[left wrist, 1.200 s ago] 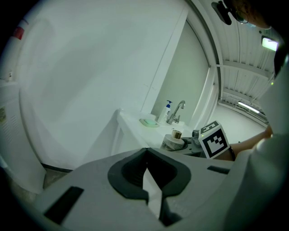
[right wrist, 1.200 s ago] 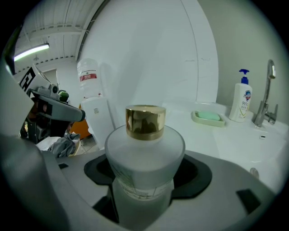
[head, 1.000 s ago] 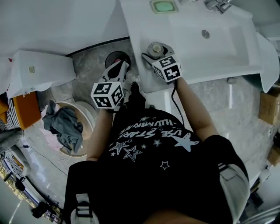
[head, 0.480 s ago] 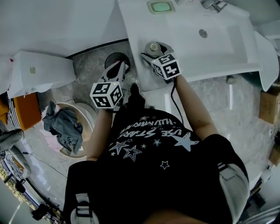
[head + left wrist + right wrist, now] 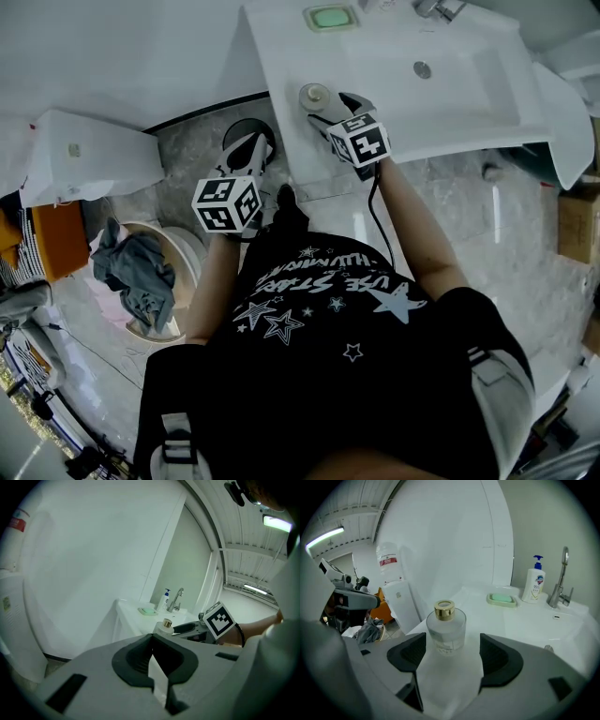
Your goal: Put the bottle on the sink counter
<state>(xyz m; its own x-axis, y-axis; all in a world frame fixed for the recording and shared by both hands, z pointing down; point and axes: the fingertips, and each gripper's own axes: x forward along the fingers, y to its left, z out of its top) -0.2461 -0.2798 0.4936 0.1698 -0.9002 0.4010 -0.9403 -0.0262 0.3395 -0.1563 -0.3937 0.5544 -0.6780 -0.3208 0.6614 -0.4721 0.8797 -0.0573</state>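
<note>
A round frosted glass bottle with a gold cap stands upright on the white sink counter, near its left front corner. From above, the bottle sits just past the tips of my right gripper. That right gripper is open, its dark pads wide apart, with the bottle just ahead of the gap and free of both. My left gripper hangs over the floor left of the counter, shut and holding nothing. The left gripper view also shows the bottle on the counter.
A soap dish with green soap, a pump bottle and a tap stand at the counter's back, beside the basin. Below left are a white tank, a basket of clothes and a dark round opening.
My right gripper has drawn back a little from the bottle, which stays standing on the counter. The left gripper has barely moved.
</note>
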